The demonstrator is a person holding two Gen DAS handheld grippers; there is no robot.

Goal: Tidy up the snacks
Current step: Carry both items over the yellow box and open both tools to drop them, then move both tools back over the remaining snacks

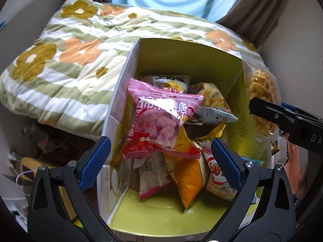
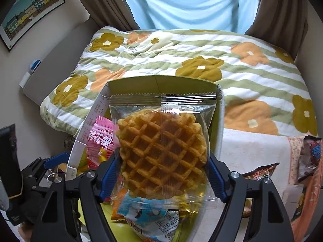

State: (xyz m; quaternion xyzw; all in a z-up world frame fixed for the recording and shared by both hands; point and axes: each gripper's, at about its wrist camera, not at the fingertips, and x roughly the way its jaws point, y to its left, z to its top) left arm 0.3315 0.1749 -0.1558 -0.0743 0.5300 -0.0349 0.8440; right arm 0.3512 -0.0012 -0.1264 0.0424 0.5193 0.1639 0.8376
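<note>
A green box (image 1: 181,60) stands open on the bed, against the flowered quilt (image 1: 60,60). It is nearly full of snack packets. On top lies a pink marshmallow bag (image 1: 159,121), tilted, with its lower end toward me. Behind it I see a white packet (image 1: 171,81) with a yellow picture and a bag of chips (image 1: 214,98) with a silver end. Under the pink bag there is an orange packet (image 1: 189,179), pointing down to the near wall, and beside it a white and red chips packet (image 1: 218,175). Other packets lie deeper, but I cannot tell what they are.

My left gripper (image 1: 161,161) is over the near part of the box. Its fingers (image 1: 94,163) are wide apart and hold nothing; the lower end of the pink bag shows between them, but I cannot tell if they touch it.

My right gripper (image 2: 161,173) is clamped on a waffle (image 2: 161,155) in a clear wrapper. The blue pads (image 2: 110,173) press the wrapper from both sides, at the lower half of the waffle. The waffle stands upright and is above the box, over its right side, with the sealed top edge toward the far wall. In the left view the waffle (image 1: 260,102) is just outside the right wall of the box.

Below the waffle a blue and white packet (image 2: 151,219) lies near my fingers. On the cloth at the right some dark packets (image 2: 308,157) lie apart from the box.
</note>
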